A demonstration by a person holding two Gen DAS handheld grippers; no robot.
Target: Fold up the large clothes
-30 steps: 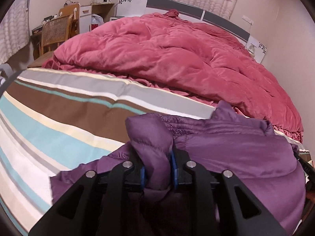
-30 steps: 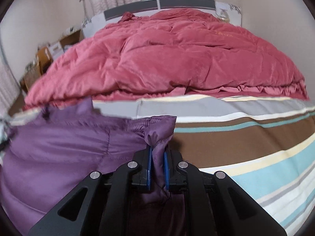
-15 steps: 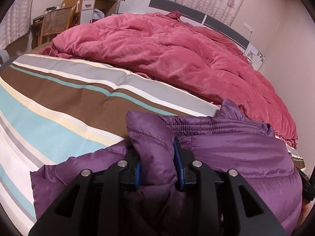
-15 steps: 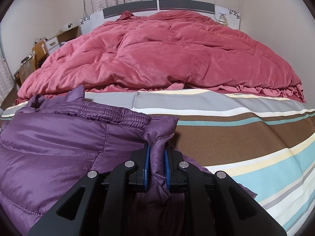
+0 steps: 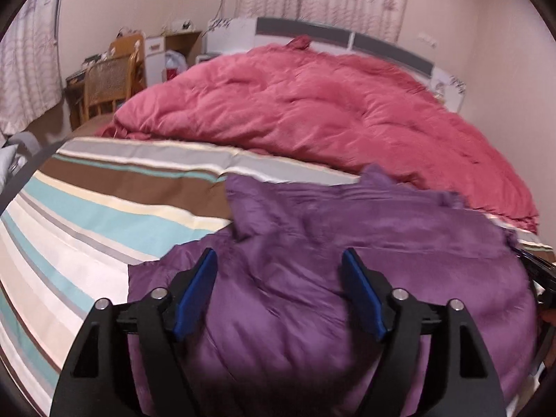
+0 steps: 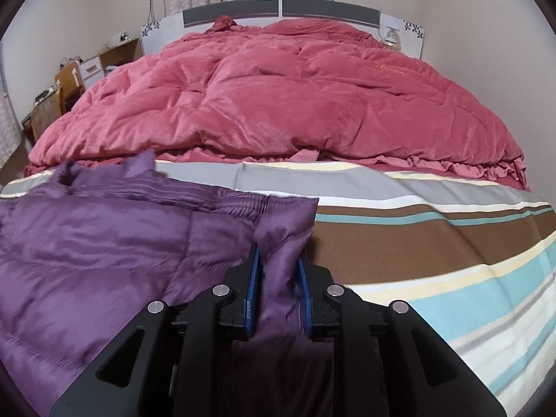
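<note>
Garment: the puffy, quilted purple satin jacket (image 5: 347, 264) is lying on the bed, filling the lower centre and right of the left wrist view.
Left gripper (image 5: 279, 292): its blue-padded black jaws are opening wide above the jacket, touching no fabric.
Right gripper (image 6: 277, 288): its jaws are opening narrowly, with a gathered fold of the jacket's corner between the pads.
Bed cover: the flat striped sheet (image 6: 434, 243) is showing brown, teal, cream and grey bands.
Background: the rumpled plush pink-red duvet (image 6: 278, 97) is heaping across the upper half.
</note>
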